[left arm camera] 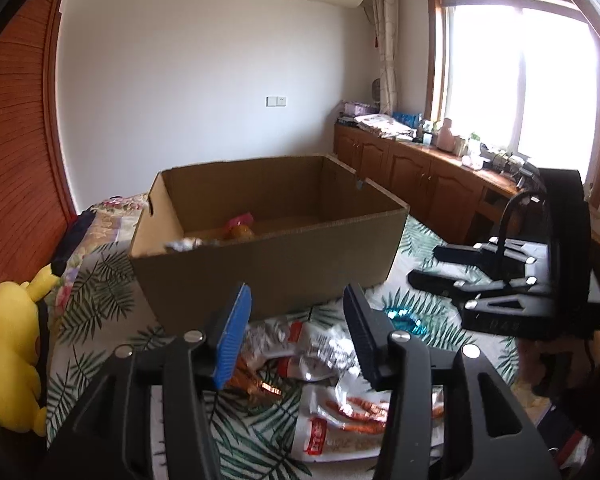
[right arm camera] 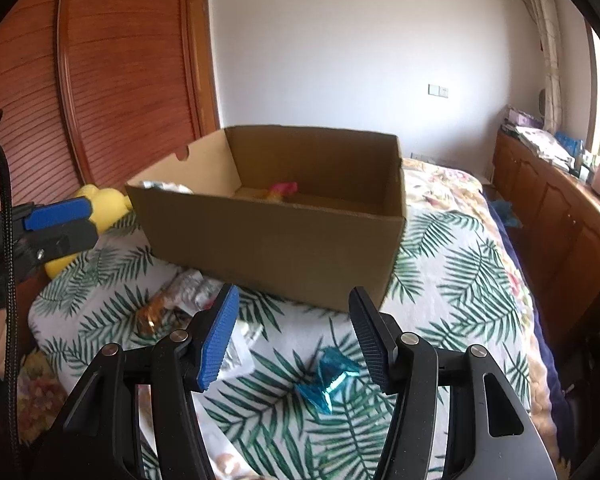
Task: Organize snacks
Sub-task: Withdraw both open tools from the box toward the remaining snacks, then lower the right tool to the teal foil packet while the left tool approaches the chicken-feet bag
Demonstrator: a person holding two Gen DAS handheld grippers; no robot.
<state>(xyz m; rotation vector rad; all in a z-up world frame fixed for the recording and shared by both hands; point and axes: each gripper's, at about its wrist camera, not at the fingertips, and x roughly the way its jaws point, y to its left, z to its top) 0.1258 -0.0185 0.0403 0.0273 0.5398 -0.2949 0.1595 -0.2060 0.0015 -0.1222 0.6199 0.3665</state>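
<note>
Blue foil candy (right arm camera: pixel 327 378) on leaf-print bed (right arm camera: pixel 460 280), just before cardboard box (right arm camera: pixel 268 240), under right gripper (right arm camera: pixel 296 344). Looks light, crinkly, slippery; twisted ends weak, so pinch across fat middle. Long axis slants from near-left to far-right in right view. Left of it, sausage packet (left arm camera: pixel 340 420) and silver wrappers (left arm camera: pixel 316 348) heaped under left gripper (left arm camera: pixel 300 336); soft, floppy, best taken at sealed edge. Both grippers spread, empty. Box already holds few snacks. Yellow plush toy (left arm camera: pixel 8 352) at bed edge.

Matt cardboard box (left arm camera: pixel 268 264); glossy foil snack packs (left arm camera: pixel 324 344); cloth bedspread (right arm camera: pixel 452 280)
</note>
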